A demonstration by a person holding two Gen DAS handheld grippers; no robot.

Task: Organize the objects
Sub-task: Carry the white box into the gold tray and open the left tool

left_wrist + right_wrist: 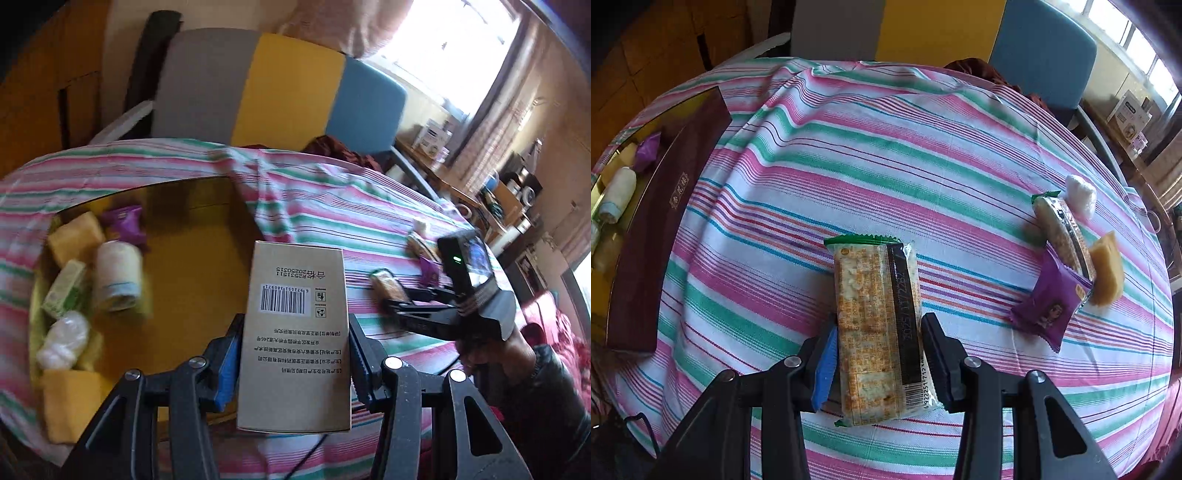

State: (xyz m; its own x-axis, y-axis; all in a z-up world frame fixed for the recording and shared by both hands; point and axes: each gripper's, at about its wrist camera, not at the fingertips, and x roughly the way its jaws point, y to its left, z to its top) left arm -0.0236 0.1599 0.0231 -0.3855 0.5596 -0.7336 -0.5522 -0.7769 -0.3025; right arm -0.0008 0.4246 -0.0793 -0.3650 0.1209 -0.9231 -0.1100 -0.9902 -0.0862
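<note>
Left wrist view shows the left gripper point(293, 354) reaching in from six o'clock, tilted downward, its jaws clamped on the sides of a tan cardboard box point(295, 332) whose barcode face is turned to the camera. The box hangs above the inner edge of a large yellow-lined tray point(192, 266). Inside the tray, toward nine o'clock, lie yellow sponges point(74, 236), a purple snack packet point(123, 223), a cream roll point(118, 277), a green carton point(66, 288) and a white wrapped bundle point(62, 339); all are blurred. At three o'clock in this view the right gripper point(402, 299) appears with a sleeved hand point(517, 350) behind it.

Right wrist view looks steeply down. The right gripper point(879, 354) comes in from six o'clock and its jaws press on both long edges of a cracker packet point(875, 325) with a green sealed end, held over the cloth.

A striped tablecloth point(849, 166) in pink, green and white covers the table. At nine o'clock sits the tray's dark maroon wall point(665, 229). At two to three o'clock lies a small cluster: a second cracker packet point(1060, 229), a purple packet point(1049, 302), a yellow sponge point(1108, 273) and a white bundle point(1080, 197), touching or just beside one another. Beyond the table at twelve o'clock stands a chair back point(277, 85) in grey, yellow and blue panels; a bright window point(443, 48) is at one o'clock, with cluttered shelves point(509, 199) below it.
</note>
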